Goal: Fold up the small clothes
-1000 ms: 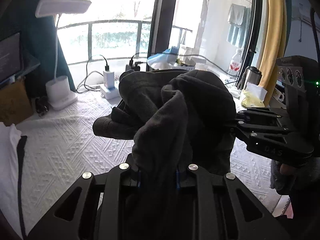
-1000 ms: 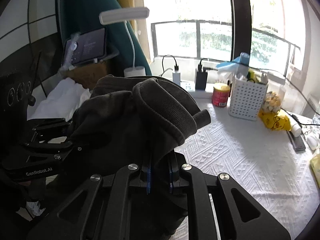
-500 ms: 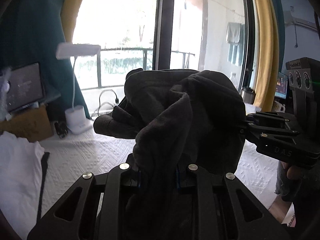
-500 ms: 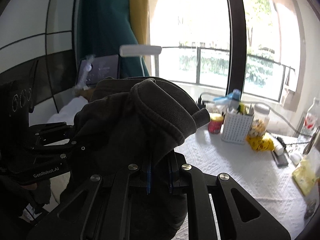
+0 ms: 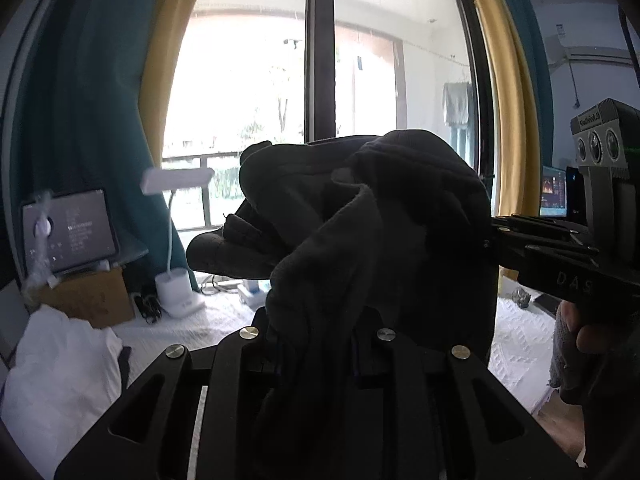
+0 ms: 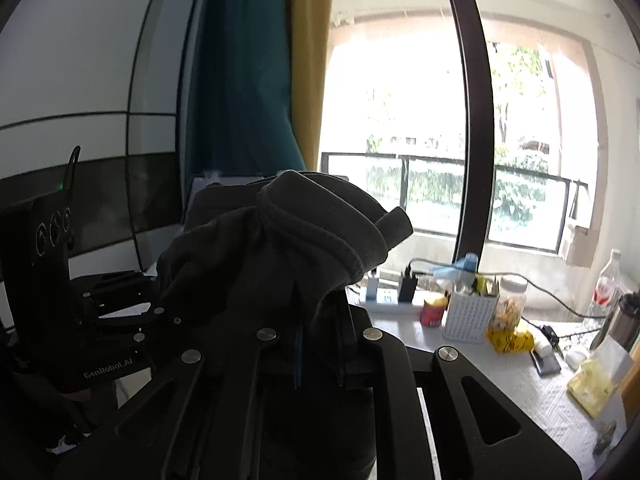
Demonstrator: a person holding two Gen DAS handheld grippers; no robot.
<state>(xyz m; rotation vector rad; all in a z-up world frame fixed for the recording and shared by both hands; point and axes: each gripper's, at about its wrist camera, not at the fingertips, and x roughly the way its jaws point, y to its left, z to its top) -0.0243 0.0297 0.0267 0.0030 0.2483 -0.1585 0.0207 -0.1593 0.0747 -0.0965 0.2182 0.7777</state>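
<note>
Both grippers are clamped on the same dark garment [image 5: 360, 248], held up in the air between them, clear of the white table [image 5: 224, 320].

Near: left gripper [image 5: 316, 356] has its jaws closed on a thick bunch of the cloth, which fills the gap and spills over the top. Right gripper [image 6: 320, 344] likewise, jaws pinched nearly together on a thinner bit, with a hemmed, cuff-like edge rolling over its fingers. Each gripper shows in the other's view, off to the side, biting the far end of the bundle.

Step, as I read it: pick-up and shake-out, before any fold. Cloth is a crumpled lump, no flat panel yet.

Next move needs: pull the two grips apart sideways so the cloth hangs open, then lay it flat on the table. Watch for a grip holding several layers, which won't spread.

Orientation: long axis runs roughly level, gripper to gripper. Bundled too tightly to tell top from bottom; one loose end sticks out leftward in the left view.

Far: lamp [image 5: 176, 236] and tablet [image 5: 70, 232] at the table's back, white basket [image 6: 472, 316] and jars to the right, window behind.
</note>
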